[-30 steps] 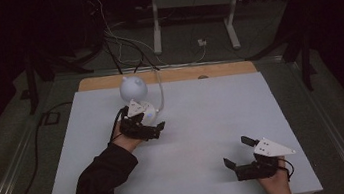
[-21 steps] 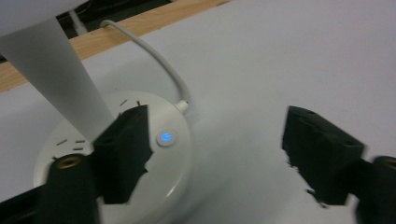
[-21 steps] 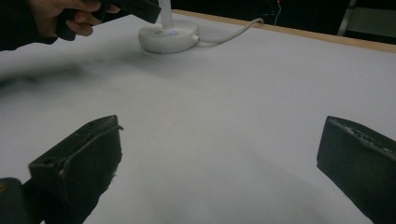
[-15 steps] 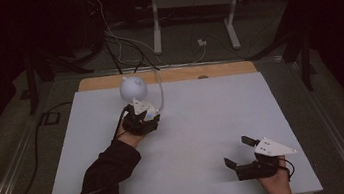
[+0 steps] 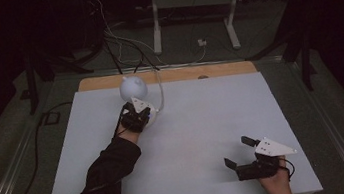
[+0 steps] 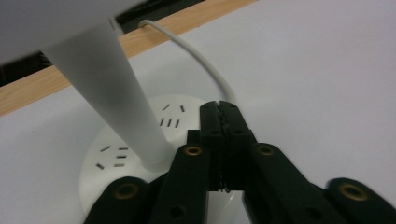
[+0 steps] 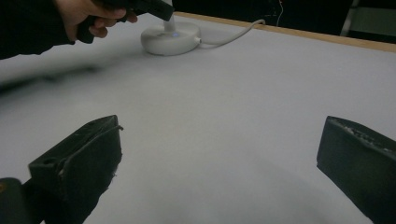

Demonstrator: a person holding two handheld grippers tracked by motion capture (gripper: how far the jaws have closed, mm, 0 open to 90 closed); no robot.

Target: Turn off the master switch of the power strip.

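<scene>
Near right corner of the white table: right gripper sits low over the board, held by a hand coming in from the near edge, grey three-cornered plate on top. Its jaws are spread wide w/ nothing btwn them; in the right gripper view the gripper frames only bare table surface. Mid-table is bare white board. Farther off, left of centre, a dark sleeve runs diagonally from the near-left edge up to the left gripper, which is at the round base of a small white lamp. In the left gripper view the left gripper has its jaws pressed together, tips meeting w/ no visible gap and nothing caught btwn; tips hang over the far-right part of the lamp base, just right of the tapered white stem. Can't tell if the tips touch the base. Base top carries small dash marks in groups. The lamp's round head sits above and just beyond the gripper in the high view. A white cable curves from the base toward the far edge, crossing the wood strip along the table's far side. Right gripper view shows the lamp base w/ a small blue light on it, hand beside it. Beyond the table: dark floor, more cables, a white stand frame.
</scene>
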